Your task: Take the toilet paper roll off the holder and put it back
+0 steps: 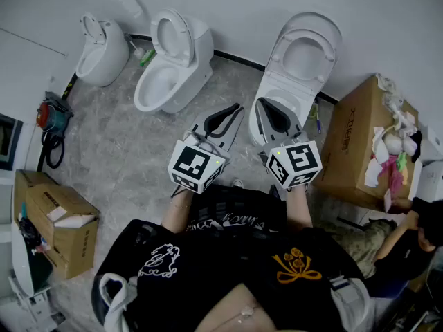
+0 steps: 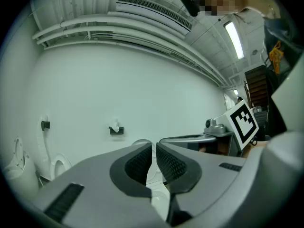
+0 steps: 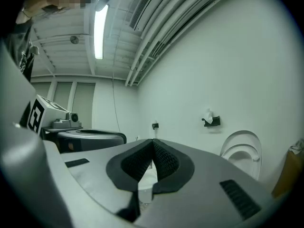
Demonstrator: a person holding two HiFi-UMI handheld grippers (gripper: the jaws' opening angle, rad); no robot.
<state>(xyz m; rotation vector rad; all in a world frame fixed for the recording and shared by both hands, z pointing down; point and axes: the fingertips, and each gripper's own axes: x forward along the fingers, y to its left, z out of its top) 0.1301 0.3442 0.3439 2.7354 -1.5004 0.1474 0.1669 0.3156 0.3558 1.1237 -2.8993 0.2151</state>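
A small black toilet paper holder (image 2: 116,130) with white paper (image 2: 114,125) in it hangs on the white wall, far ahead of both grippers. The right gripper view also shows this kind of holder (image 3: 212,121), with paper (image 3: 209,115) sticking up from it. A second, bare black holder (image 2: 45,125) hangs further left on the wall. My left gripper (image 1: 237,107) (image 2: 153,145) is shut and holds nothing. My right gripper (image 1: 260,102) (image 3: 152,141) is shut too, its pads touching and empty. I hold both at waist height, side by side, pointed at the wall.
Three white toilets (image 1: 104,47) (image 1: 173,64) (image 1: 297,68) stand along the wall, lids up. A big cardboard box (image 1: 356,140) with rags stands at the right, and smaller boxes (image 1: 59,223) at the left. A red tool (image 1: 52,113) lies on the floor. A person (image 1: 408,247) crouches at lower right.
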